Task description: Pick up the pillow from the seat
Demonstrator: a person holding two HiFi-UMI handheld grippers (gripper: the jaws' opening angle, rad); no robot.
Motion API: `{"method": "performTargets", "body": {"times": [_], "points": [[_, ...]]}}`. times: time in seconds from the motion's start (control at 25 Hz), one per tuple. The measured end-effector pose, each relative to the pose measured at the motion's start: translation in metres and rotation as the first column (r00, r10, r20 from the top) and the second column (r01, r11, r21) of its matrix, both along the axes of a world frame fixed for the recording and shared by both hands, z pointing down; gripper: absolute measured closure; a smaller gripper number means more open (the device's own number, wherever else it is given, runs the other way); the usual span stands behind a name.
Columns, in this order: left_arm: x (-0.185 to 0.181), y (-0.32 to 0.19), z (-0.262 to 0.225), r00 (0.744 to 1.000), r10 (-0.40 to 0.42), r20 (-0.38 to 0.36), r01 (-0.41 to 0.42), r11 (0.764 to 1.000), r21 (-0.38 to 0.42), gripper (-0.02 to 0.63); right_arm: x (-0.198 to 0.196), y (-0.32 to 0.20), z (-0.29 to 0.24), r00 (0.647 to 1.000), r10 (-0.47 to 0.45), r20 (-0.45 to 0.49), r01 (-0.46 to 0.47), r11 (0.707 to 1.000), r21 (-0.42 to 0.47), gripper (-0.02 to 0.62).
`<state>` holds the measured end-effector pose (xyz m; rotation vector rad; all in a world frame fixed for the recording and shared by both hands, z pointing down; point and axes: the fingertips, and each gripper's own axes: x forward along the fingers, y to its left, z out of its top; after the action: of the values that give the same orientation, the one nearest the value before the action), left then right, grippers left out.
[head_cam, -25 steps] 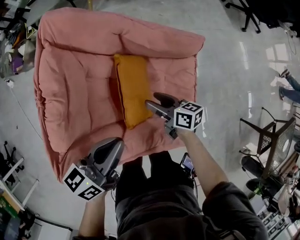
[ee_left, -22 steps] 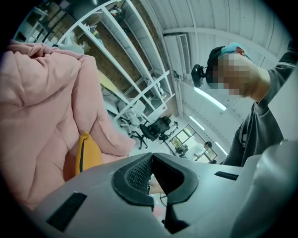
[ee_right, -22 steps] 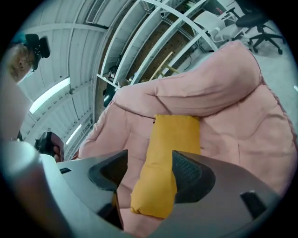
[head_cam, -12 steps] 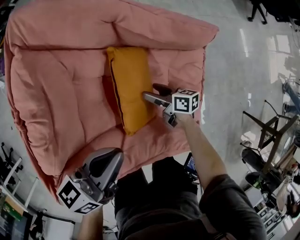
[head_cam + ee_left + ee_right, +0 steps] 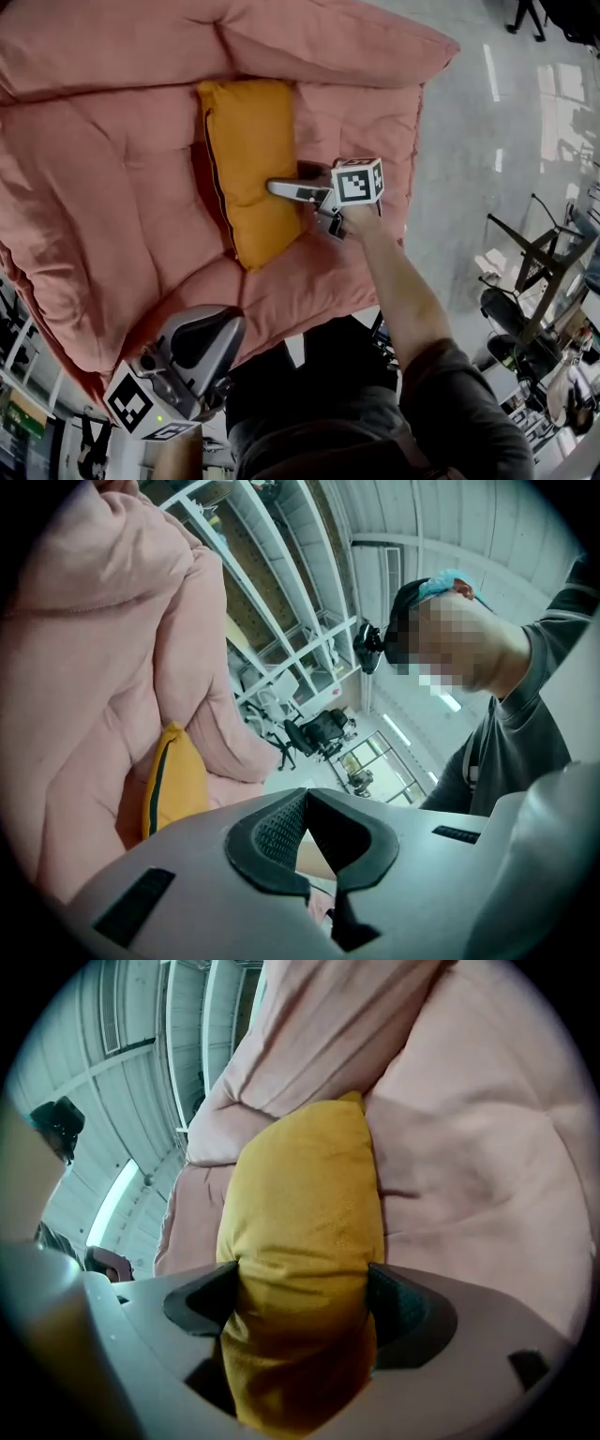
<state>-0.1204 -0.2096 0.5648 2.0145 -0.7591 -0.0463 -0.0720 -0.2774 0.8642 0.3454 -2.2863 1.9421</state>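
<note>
An orange pillow (image 5: pixel 248 159) lies lengthwise on the pink cushioned seat (image 5: pixel 112 216), against its back rest. My right gripper (image 5: pixel 279 187) reaches in from the right over the pillow's near right edge. In the right gripper view its jaws are opening, and the pillow (image 5: pixel 300 1204) fills the gap between the pads (image 5: pixel 202 1305) and touches both. My left gripper (image 5: pixel 217 328) hangs low at the seat's front edge, well away from the pillow. Its jaws (image 5: pixel 314 841) look shut with nothing between them. That view shows the pillow (image 5: pixel 173 789) farther off.
Grey polished floor (image 5: pixel 469 141) lies to the right of the seat. A dark metal chair frame (image 5: pixel 534 272) and clutter stand at the right edge. Shelving (image 5: pixel 23 412) shows at the lower left. The person's body is close to the seat's front edge.
The right gripper has moved left from beside the pillow until its jaws straddle the pillow's right edge. The left gripper has dropped slightly lower in the head view.
</note>
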Motion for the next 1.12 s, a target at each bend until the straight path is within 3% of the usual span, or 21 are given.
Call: {"method": "performTargets", "body": {"times": [0.28,0.44,0.68,0.88,1.12], "points": [[-0.007,0.01,0.004,1.0,-0.006,-0.01,0.006,1.0,-0.016,0.595,-0.016,0.002,-0.004,0.998,-0.013,0.063,0.011,0.999,0.03,0.232],[-0.009,0.016,-0.006,1.0,-0.004,-0.012,0.004,1.0,0.01,0.595,-0.015,0.006,-0.026,0.999,-0.018,0.045,0.014,0.996,0.084,0.341],[-0.011,0.025,-0.038,1.0,0.004,-0.015,-0.003,0.998,0.064,0.595,-0.012,0.01,-0.067,1.0,0.009,-0.029,-0.004,0.983,0.184,0.396],[-0.011,0.031,-0.075,1.0,0.006,0.003,-0.007,0.992,0.124,0.595,-0.004,0.005,-0.148,0.999,0.047,-0.017,-0.04,0.956,0.29,0.396],[0.003,0.025,-0.144,1.0,-0.009,0.026,0.002,0.973,0.232,0.595,0.035,-0.017,-0.28,0.992,0.127,0.025,-0.126,0.905,0.407,0.394]]}}
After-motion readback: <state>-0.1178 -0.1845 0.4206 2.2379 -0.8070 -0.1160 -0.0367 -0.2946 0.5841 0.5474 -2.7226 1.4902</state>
